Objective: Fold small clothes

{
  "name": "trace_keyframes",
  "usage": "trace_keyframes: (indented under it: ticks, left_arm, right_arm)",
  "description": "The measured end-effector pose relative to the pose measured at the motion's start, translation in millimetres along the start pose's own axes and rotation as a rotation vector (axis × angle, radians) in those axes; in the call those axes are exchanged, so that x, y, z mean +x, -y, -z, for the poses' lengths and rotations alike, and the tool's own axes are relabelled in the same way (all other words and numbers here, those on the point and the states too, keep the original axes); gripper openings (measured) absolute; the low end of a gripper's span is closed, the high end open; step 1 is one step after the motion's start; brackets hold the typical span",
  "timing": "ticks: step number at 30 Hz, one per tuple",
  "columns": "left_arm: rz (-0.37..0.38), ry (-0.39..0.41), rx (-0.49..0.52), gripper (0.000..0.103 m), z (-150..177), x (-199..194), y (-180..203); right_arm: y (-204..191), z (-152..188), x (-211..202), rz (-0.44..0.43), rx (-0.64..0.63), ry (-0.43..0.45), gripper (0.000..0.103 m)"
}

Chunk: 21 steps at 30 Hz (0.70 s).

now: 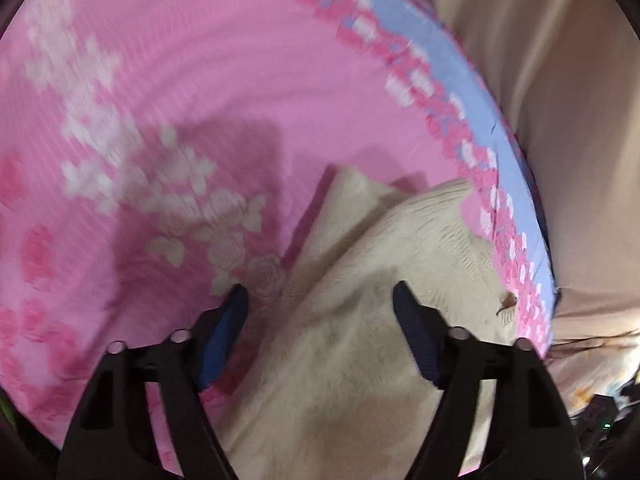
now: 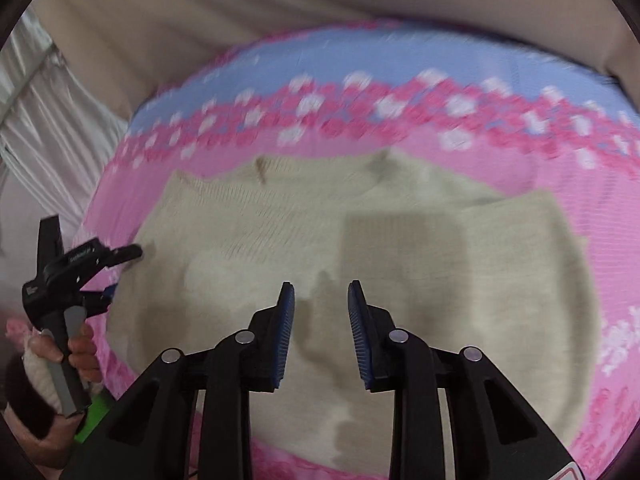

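Observation:
A cream knit garment [image 2: 280, 240] lies spread on a pink floral bedsheet [image 2: 520, 168], with one side part folded over it at the right. My right gripper [image 2: 321, 292] hovers open and empty above its middle. My left gripper [image 1: 320, 294] is open over the garment's edge [image 1: 360, 280], one finger above the sheet, one above the knit. It also shows in the right wrist view [image 2: 120, 272] at the garment's left edge, held by a hand.
The sheet [image 1: 180, 80] has a blue border band [image 1: 460, 60] along the bed's edge. Beige curtain or wall fabric [image 2: 280, 8] lies beyond the bed. A small brown tag or button [image 1: 508, 302] sits on the garment near the edge.

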<state>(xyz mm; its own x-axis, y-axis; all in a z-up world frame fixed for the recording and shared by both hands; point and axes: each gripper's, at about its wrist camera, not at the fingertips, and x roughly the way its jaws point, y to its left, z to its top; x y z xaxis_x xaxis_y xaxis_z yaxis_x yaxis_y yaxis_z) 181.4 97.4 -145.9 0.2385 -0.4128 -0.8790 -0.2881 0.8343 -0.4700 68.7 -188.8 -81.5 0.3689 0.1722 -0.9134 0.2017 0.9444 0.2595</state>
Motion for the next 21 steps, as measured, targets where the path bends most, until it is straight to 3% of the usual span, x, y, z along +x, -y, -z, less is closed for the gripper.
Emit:
trace_keyframes:
  ticks: [1,3,6,11,15,21]
  left_arm:
    - [0.005,0.005,-0.017,0.058,0,2,-2]
    - [0.052,-0.014,-0.003,0.031,-1,6,-2]
    - [0.081,-0.029,-0.024,0.018,-2,10,-3]
    - [0.167,-0.011,0.024,0.014,5,-15,21]
    - [0.283,-0.008,0.112,0.014,16,-46,69]
    - [0.406,-0.048,0.259,0.014,48,-64,157]
  right_arm:
    - [-6,-2,8,0.002,-0.012,-0.021,0.021]
    - [-15,-6,22,0.024,-0.041,-0.054,0.019]
    - [-11,-8,49,0.085,-0.043,-0.136,0.009]
    - [-14,-9,61,0.100,-0.054,-0.161,0.008]
    - [-14,-13,66,0.090,-0.066,-0.180,0.008]
    - [7,-18,69,-0.035,0.017,-0.185,0.007]
